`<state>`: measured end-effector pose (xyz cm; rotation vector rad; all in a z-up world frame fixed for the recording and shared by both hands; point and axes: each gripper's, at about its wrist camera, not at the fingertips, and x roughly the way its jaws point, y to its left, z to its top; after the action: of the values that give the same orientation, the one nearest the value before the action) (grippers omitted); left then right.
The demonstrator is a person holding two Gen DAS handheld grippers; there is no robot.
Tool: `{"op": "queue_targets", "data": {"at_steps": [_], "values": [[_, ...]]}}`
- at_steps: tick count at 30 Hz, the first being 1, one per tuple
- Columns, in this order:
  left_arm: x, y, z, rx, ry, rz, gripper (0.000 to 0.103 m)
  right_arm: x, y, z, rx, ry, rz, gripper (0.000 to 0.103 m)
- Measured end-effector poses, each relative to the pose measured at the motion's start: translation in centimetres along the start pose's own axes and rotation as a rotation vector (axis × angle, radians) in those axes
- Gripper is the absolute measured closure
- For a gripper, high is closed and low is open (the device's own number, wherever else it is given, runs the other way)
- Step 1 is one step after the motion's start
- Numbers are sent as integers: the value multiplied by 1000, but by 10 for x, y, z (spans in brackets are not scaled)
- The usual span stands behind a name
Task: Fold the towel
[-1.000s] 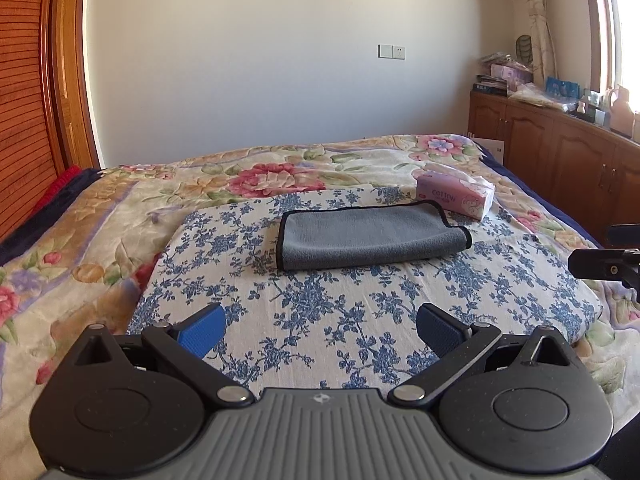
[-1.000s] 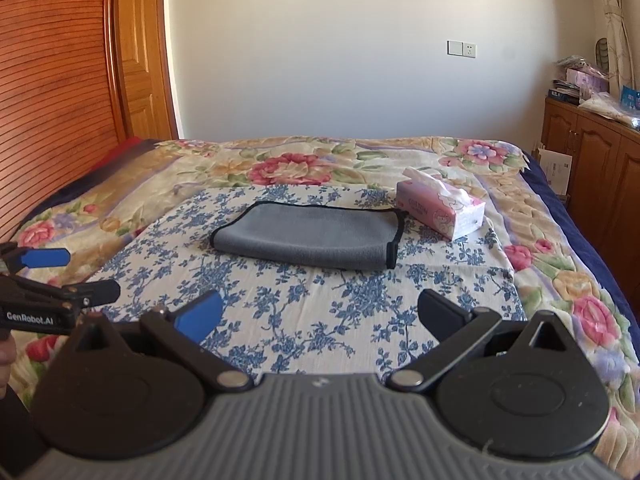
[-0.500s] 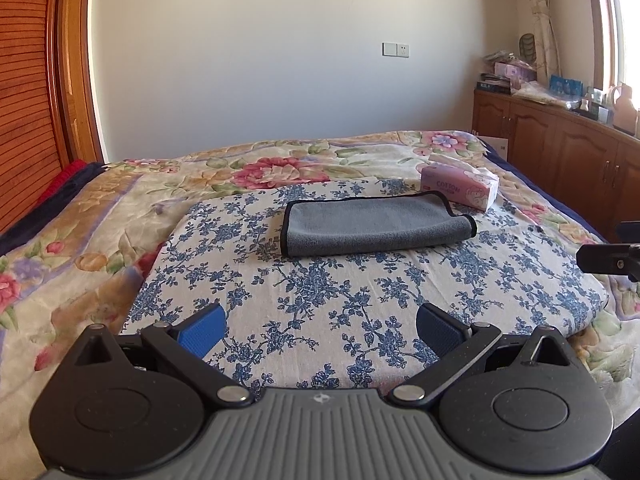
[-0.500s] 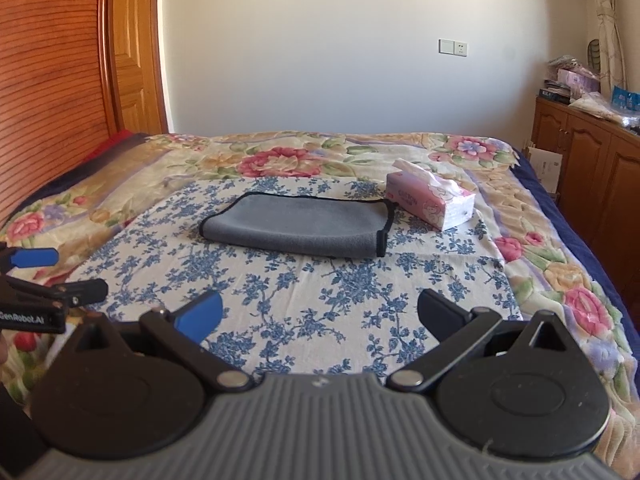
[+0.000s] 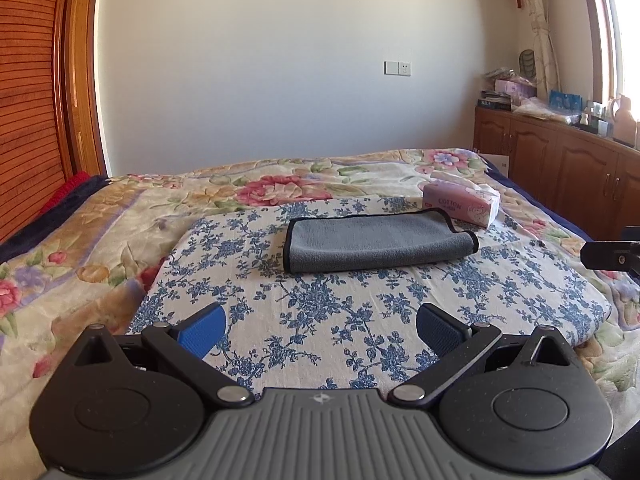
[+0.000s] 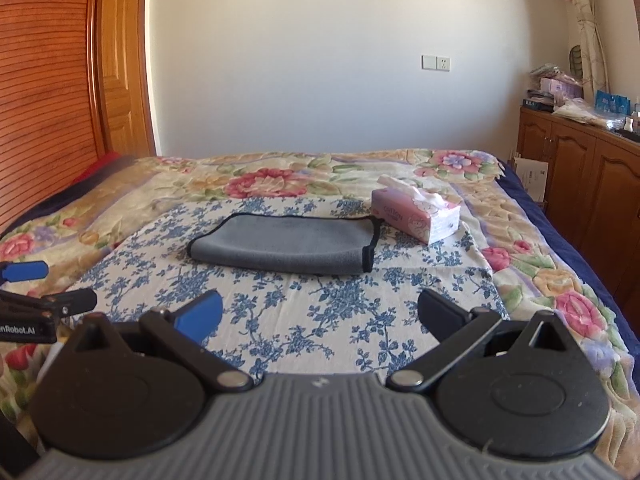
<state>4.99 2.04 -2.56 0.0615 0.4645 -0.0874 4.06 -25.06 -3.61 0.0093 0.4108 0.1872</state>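
Grey towel (image 5: 376, 242), already folded once, is seen lying crosswise on the bed (image 5: 120, 216), well ahead of the wide-open, empty left gripper (image 5: 320, 330) and right gripper (image 6: 318, 316), neither clearly nearer.

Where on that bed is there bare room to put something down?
Free: the blue-flowered cloth between the grey towel and both open claws, and the floral quilt left of it. Crowded: the far right, where the tissue pack sits close beside the towel.
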Motion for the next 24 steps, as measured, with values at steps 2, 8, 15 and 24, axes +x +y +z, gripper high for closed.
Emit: {"op": "queue_targets", "data": {"at_steps": [2, 8, 15, 24], "values": [[-1, 1, 0, -4, -8, -6, 0, -2, 0, 0, 0, -12, -2, 0], [-4, -2, -1, 12, -27, -3, 0, -7, -2, 1, 11, -55, -5, 0], [-7, -3, -1, 16, -47, 10, 0, -9, -2, 1, 7, -79, -10, 0], [-14, -3, 0, 17, -88, 17, 0, -13, -2, 1, 1, -109, -17, 0]]}}
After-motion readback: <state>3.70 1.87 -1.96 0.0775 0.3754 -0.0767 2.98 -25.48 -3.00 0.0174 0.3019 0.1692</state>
